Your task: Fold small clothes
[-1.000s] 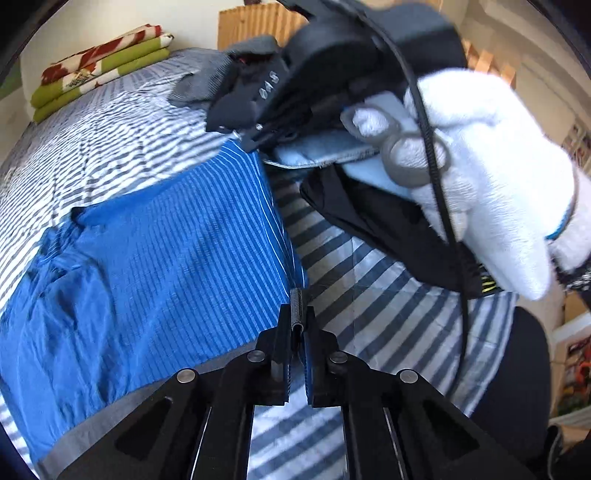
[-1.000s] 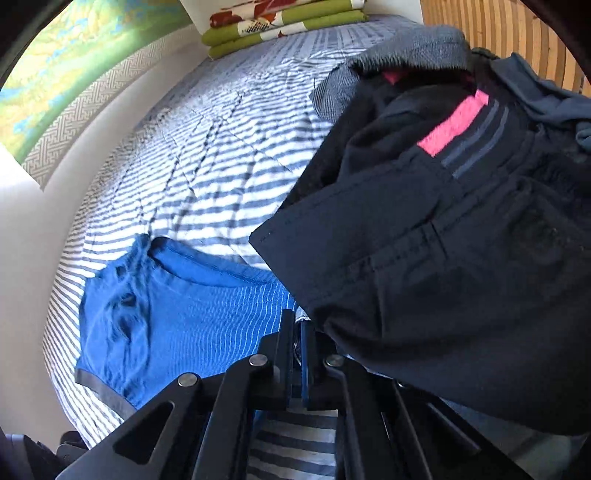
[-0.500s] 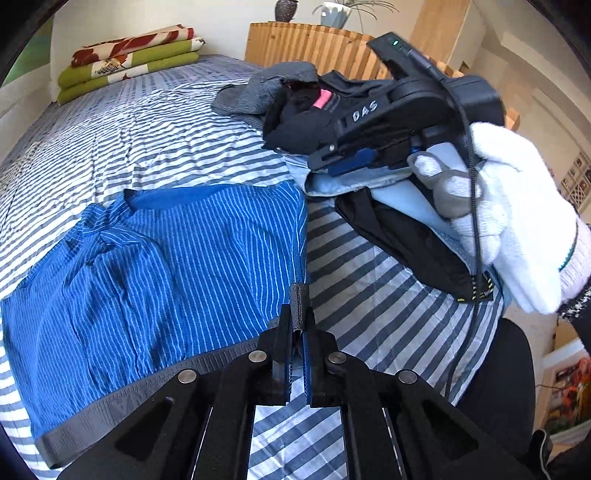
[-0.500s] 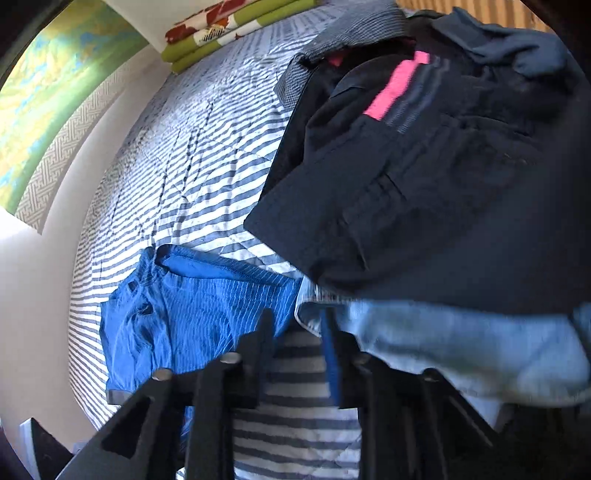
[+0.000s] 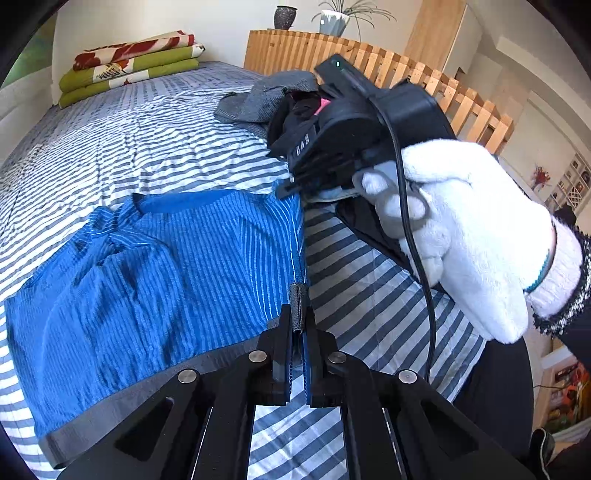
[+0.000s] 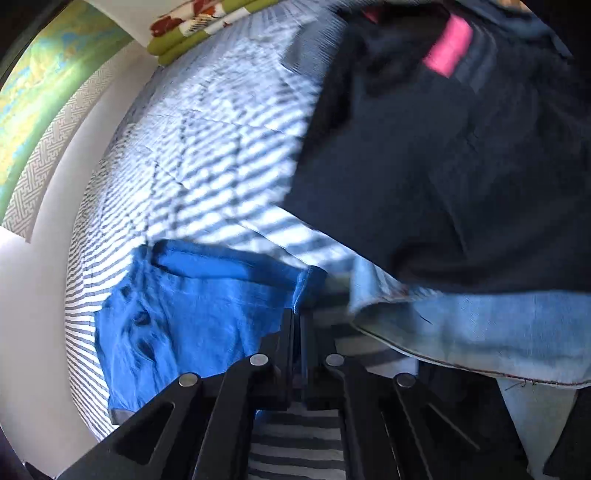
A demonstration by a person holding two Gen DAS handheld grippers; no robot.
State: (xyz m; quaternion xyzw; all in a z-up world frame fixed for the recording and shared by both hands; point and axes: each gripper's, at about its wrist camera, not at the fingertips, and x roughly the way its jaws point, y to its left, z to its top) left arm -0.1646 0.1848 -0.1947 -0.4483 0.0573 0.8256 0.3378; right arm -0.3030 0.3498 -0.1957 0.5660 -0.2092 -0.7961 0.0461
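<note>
White letters "DAS" mark the right claw (image 5: 284,192) above blue shorts (image 5: 166,266).

blue shorts (image 5: 159,269): ribbed cloth, matt, grey waistband | bed (image 5: 147,140) cover: striped cloth, creased | hand-held gripper (image 5: 299,306): matt black plastic, bright metal rivets | glove (image 5: 476,229): white fleecy cloth | headboard (image 5: 369,55): slatted pale wood | denim garment (image 6: 461,332): pale, stitched hem

One blue striped shorts (image 5: 155,280), one pile of dark clothes (image 6: 461,155), one light denim garment (image 6: 480,332). Two grippers: left gripper (image 5: 299,295), right gripper (image 6: 297,321). One gloved hand (image 5: 476,229), two potted plants (image 5: 332,18).
</note>
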